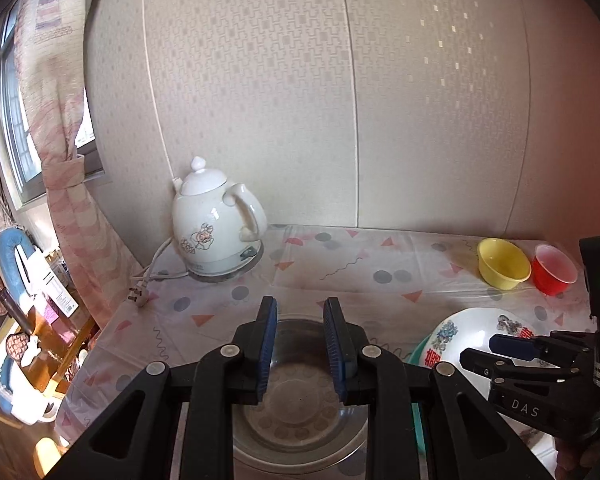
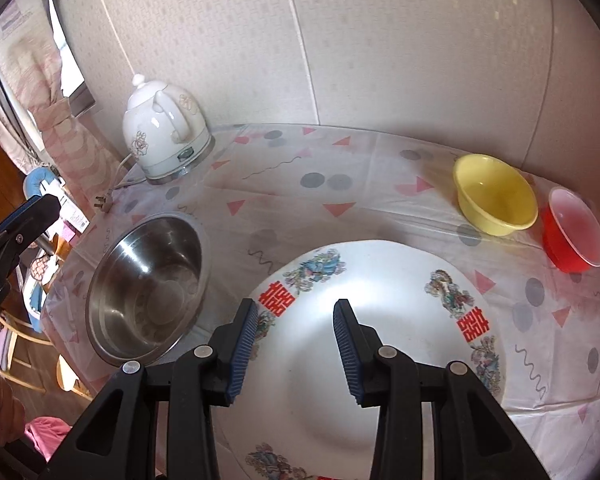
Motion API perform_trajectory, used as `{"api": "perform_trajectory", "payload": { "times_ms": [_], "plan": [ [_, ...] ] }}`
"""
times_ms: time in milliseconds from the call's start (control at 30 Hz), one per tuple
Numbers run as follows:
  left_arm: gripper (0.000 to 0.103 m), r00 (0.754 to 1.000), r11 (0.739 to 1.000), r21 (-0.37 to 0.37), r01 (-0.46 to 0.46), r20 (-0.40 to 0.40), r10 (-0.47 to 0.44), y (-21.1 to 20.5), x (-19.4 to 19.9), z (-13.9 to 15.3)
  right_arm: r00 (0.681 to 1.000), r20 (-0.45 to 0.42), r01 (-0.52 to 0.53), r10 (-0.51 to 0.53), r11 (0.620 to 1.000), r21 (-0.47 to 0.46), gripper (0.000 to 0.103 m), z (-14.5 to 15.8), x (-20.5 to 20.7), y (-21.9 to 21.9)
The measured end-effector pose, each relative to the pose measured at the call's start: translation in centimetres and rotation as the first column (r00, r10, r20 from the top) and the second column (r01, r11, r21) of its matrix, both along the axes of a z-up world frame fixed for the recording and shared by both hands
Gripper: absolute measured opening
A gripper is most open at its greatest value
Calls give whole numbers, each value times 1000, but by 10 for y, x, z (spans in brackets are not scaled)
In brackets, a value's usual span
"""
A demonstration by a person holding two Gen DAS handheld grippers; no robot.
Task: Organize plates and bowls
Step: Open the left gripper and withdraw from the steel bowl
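Observation:
A steel bowl [image 1: 300, 408] [image 2: 148, 284] sits on the table's left side. My left gripper [image 1: 300, 312] hangs open just above it, empty. A large white plate with red and floral print [image 2: 364, 320] [image 1: 468, 336] lies at the front, on something green [image 1: 414, 354]. My right gripper [image 2: 296, 308] is open over the plate, empty; it also shows at the right of the left wrist view [image 1: 484, 350]. A yellow bowl [image 2: 494, 194] [image 1: 502, 262] and a red bowl [image 2: 574, 228] [image 1: 554, 274] stand side by side at the back right.
A white electric kettle [image 1: 214, 224] [image 2: 164, 136] with its unplugged cord [image 1: 140, 294] stands at the back left against the wall. The table has a patterned plastic cover [image 2: 300, 184]. A curtain [image 1: 60, 160] and clutter lie beyond the left edge.

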State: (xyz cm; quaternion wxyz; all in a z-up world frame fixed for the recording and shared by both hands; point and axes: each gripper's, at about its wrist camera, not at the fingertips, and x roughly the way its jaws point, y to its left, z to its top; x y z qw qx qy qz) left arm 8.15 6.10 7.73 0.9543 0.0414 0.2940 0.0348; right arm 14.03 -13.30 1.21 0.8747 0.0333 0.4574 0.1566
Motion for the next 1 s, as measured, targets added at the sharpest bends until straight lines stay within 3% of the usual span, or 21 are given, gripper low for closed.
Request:
{"api": "perform_trajectory", "payload": {
  "times_ms": [467,1000],
  "plan": [
    [25,983,981,61,183,-26,-182,-81,24,-1,973,-18,232,-231,970,67,40,-9,7,-91],
    [25,965,961,92,260,-60,-255,-120,45,-12,947,-52,319,-316,943,90,40,-23,17,-131]
  ]
}}
